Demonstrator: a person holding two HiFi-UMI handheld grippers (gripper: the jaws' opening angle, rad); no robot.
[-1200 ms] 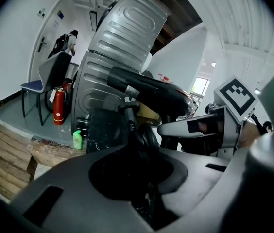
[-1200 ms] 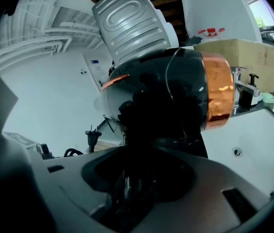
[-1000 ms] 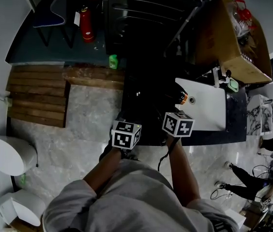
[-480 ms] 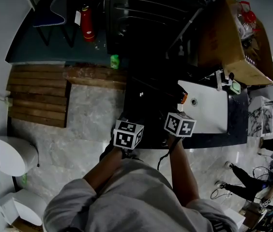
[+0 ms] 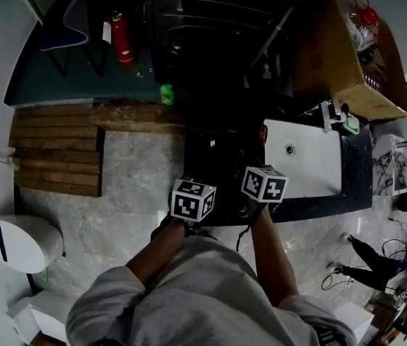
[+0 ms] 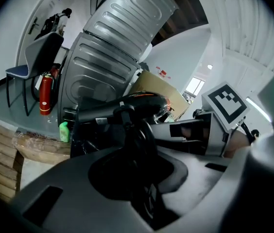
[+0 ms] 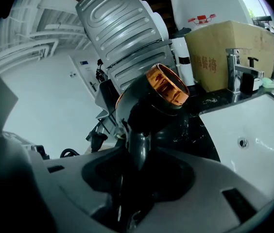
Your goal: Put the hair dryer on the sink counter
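With right gripper (image 7: 136,154) clamped round the hair dryer (image 7: 151,101) handle and left gripper (image 6: 137,169) pinching a black part below, holding it above the sink counter (image 7: 197,130) beside the basin (image 7: 253,125); probably rigid, smooth, top-heavy, best gripped by handle.

A pale marble floor (image 5: 117,193) met a wooden plank platform (image 5: 55,150). Behind it, on a dark floor, stood a blue chair (image 6: 43,52), a red fire extinguisher (image 5: 119,38) and a grey ribbed metal cabinet (image 5: 211,27). The walls (image 7: 44,91) were white and brightly lit.
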